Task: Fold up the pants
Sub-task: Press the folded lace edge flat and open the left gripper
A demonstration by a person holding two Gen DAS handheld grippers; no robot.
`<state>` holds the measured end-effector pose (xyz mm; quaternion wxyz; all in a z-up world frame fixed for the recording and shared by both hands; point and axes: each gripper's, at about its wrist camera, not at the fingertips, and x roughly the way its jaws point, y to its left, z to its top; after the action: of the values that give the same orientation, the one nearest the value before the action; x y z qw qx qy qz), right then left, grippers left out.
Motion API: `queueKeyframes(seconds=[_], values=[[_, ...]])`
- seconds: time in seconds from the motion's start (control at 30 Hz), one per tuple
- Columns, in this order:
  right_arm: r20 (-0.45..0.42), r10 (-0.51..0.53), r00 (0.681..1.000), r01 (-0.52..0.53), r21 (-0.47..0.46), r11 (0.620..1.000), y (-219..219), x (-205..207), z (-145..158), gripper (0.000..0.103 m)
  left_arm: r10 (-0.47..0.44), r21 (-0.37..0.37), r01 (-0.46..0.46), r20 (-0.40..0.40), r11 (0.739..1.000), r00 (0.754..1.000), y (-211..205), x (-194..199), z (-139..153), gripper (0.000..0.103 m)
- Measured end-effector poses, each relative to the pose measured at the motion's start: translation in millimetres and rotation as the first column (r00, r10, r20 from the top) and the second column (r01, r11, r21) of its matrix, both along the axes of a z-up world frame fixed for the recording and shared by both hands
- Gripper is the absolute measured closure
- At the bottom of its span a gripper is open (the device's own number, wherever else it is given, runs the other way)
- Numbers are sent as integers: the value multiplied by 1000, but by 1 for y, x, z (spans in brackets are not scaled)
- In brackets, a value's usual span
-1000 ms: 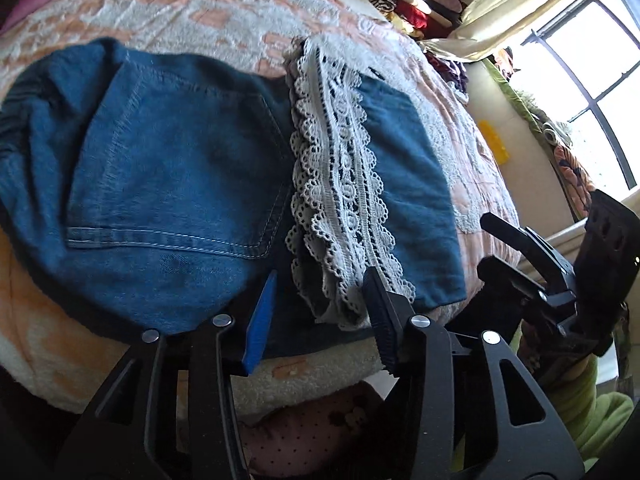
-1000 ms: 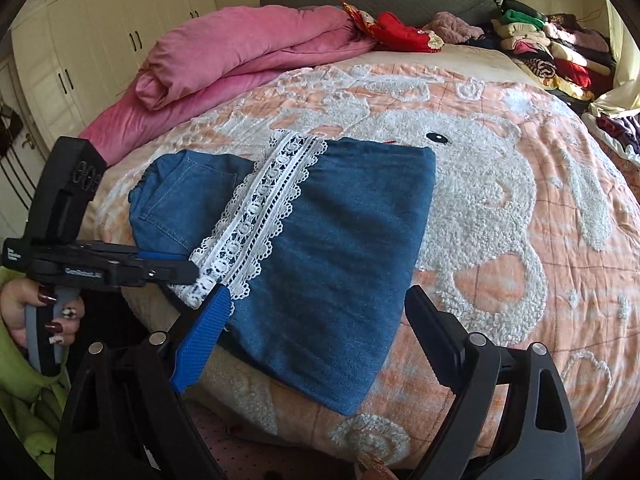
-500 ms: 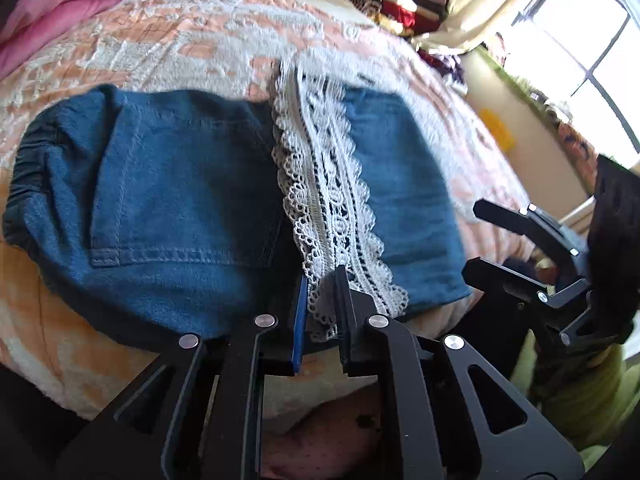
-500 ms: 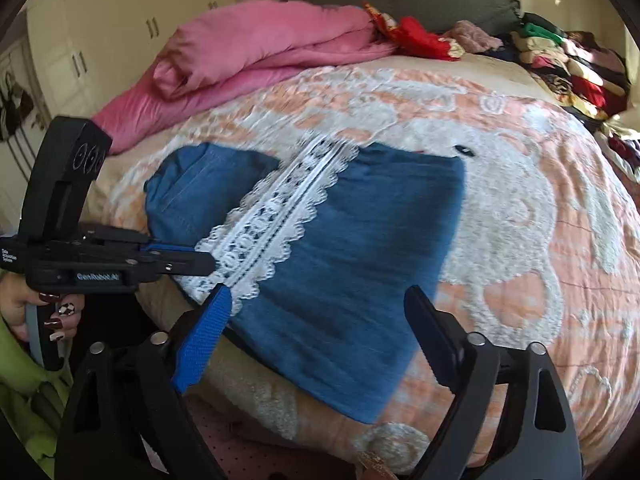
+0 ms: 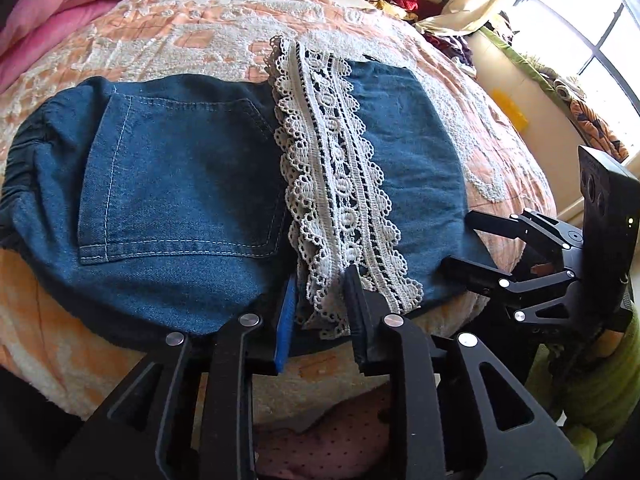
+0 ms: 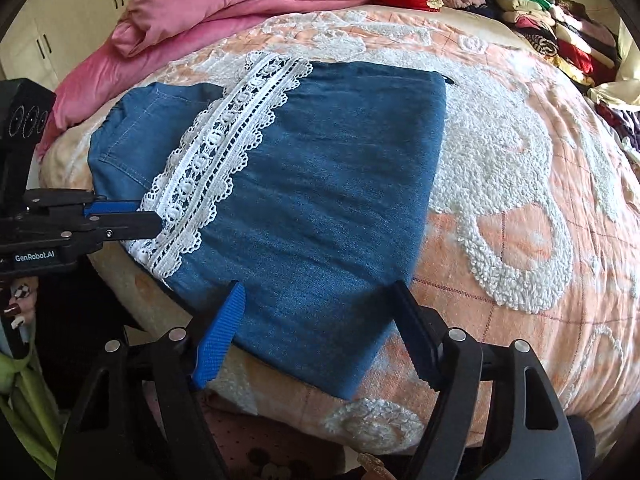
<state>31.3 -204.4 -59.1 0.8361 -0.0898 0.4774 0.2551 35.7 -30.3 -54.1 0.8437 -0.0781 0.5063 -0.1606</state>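
Left gripper [image 5: 320,292] pinches the lace hem [image 5: 340,184] of the pants [image 5: 176,184]; right gripper [image 6: 316,312] gapes wide over the denim edge, pink quilt [image 6: 224,4] far beyond.

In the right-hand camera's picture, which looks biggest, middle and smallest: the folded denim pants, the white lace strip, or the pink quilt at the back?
As they appear there:
1. denim pants, largest.
2. pink quilt, though it lies farther away, so it may really be bigger.
3. lace strip, smallest.

"GenRobot.AI" stands in white on the left gripper [image 6: 154,216] body.
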Motion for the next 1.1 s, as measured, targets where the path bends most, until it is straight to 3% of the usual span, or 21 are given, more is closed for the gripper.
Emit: queueKeyframes(seconds=[0.27, 0.67, 1.1], values=[[-3, -2, 1000, 2, 11, 1000, -3, 0, -2, 30, 1, 8, -1, 9, 1000, 1000, -1, -2, 3, 86], [11, -38, 999, 36, 98, 994, -17, -7, 20, 28, 6, 21, -7, 39, 1000, 999, -1, -7, 12, 81], [55, -85, 995, 79, 104, 991, -25, -10, 33, 10, 21, 32, -23, 73, 999, 997, 1, -12, 23, 70]])
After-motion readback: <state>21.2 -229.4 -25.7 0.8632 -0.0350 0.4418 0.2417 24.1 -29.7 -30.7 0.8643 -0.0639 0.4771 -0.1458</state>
